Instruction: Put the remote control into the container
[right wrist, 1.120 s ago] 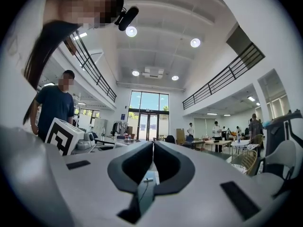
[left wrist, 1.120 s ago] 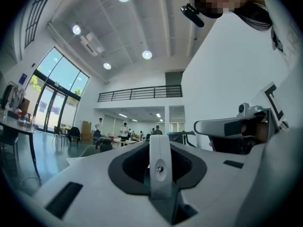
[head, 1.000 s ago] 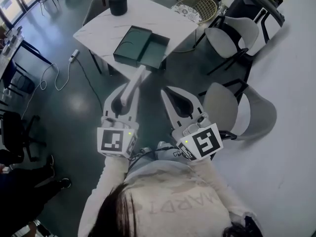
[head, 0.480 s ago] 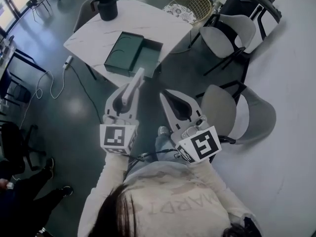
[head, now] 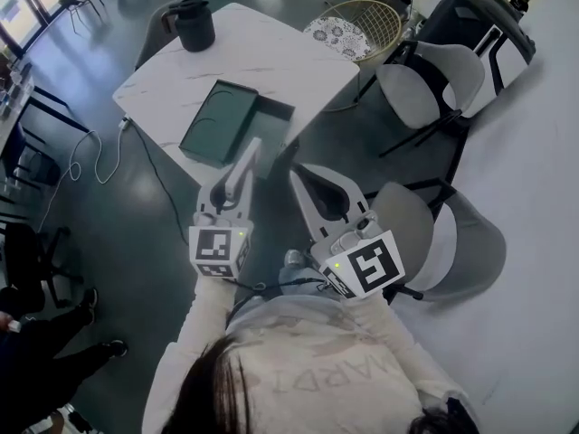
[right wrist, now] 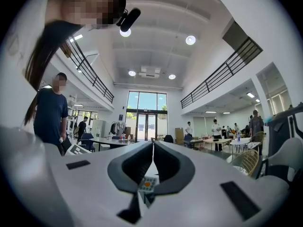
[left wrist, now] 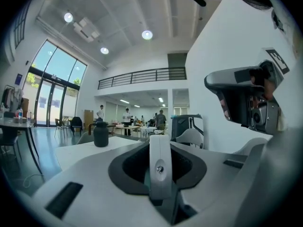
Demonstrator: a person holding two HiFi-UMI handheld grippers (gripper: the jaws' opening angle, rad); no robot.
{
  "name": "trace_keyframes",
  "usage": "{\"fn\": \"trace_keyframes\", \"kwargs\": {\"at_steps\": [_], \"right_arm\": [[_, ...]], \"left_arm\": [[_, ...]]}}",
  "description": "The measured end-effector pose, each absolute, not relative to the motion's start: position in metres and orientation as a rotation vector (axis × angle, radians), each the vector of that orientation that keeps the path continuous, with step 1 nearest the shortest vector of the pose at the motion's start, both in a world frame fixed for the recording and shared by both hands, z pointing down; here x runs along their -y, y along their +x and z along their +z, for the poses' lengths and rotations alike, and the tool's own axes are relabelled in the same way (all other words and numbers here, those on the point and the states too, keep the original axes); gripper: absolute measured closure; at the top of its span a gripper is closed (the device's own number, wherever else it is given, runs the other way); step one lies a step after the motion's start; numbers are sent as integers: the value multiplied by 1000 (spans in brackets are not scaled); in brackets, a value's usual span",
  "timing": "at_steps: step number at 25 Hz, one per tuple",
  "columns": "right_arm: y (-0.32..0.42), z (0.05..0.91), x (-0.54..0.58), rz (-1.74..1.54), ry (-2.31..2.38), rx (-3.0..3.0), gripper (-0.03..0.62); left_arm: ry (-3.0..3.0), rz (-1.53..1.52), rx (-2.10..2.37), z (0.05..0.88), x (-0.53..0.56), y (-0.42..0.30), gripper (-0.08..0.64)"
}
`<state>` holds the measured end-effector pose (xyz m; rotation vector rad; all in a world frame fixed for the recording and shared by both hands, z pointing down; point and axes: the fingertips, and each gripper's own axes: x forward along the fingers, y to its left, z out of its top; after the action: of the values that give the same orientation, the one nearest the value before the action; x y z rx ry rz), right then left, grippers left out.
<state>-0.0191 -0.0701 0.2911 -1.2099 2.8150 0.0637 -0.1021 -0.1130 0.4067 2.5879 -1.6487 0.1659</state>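
A slim white remote control (head: 250, 156) sticks out of my left gripper (head: 233, 181), whose jaws are shut on it. In the left gripper view the remote control (left wrist: 160, 174) stands upright between the dark pads. Its far end hovers just short of the near edge of the dark green container (head: 217, 120), which lies open on the white marble table (head: 271, 61). My right gripper (head: 295, 170) is shut, tips touching, beside the left one and above the floor. In the right gripper view a small pale patch with an orange dot (right wrist: 148, 183) shows low between the jaws; what it is stays unclear.
A black jug (head: 193, 23) stands at the table's far corner. White chairs (head: 425, 80) (head: 452, 242) are on the right, a gold wire chair (head: 362, 16) behind the table. A cable (head: 90, 152) trails on the floor at left. A person's legs (head: 36, 351) show at lower left.
The table and container have slid down and left in the head view, closer to me. Both grippers keep their grip and spacing; the remote's tip now nears the container's edge.
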Motion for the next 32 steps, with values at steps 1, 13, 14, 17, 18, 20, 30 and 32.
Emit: {"fn": "trace_keyframes", "kwargs": {"at_steps": [1, 13, 14, 17, 18, 20, 30, 32], "right_arm": [[-15, 292, 78, 59, -1197, -2821, 575], [32, 300, 145, 7, -1063, -2862, 575], [36, 302, 149, -1, -1060, -2862, 575], [43, 305, 157, -19, -1057, -2857, 575], [45, 306, 160, -23, -1057, -2857, 575], [47, 307, 165, -30, -1061, -2854, 575], [51, 310, 182, -56, -1120, -2848, 575], [49, 311, 185, -60, -1129, -2848, 575]], "left_arm": [[2578, 180, 1655, 411, 121, -99, 474], [2430, 312, 1739, 462, 194, -67, 474], [2424, 324, 1745, 465, 199, -66, 474], [2400, 349, 1752, 472, 212, -63, 474], [2397, 358, 1748, 475, 216, -61, 474], [2394, 377, 1736, 480, 223, -59, 474], [2312, 430, 1668, 509, 252, -63, 474], [2311, 450, 1644, 514, 256, -63, 474]]}}
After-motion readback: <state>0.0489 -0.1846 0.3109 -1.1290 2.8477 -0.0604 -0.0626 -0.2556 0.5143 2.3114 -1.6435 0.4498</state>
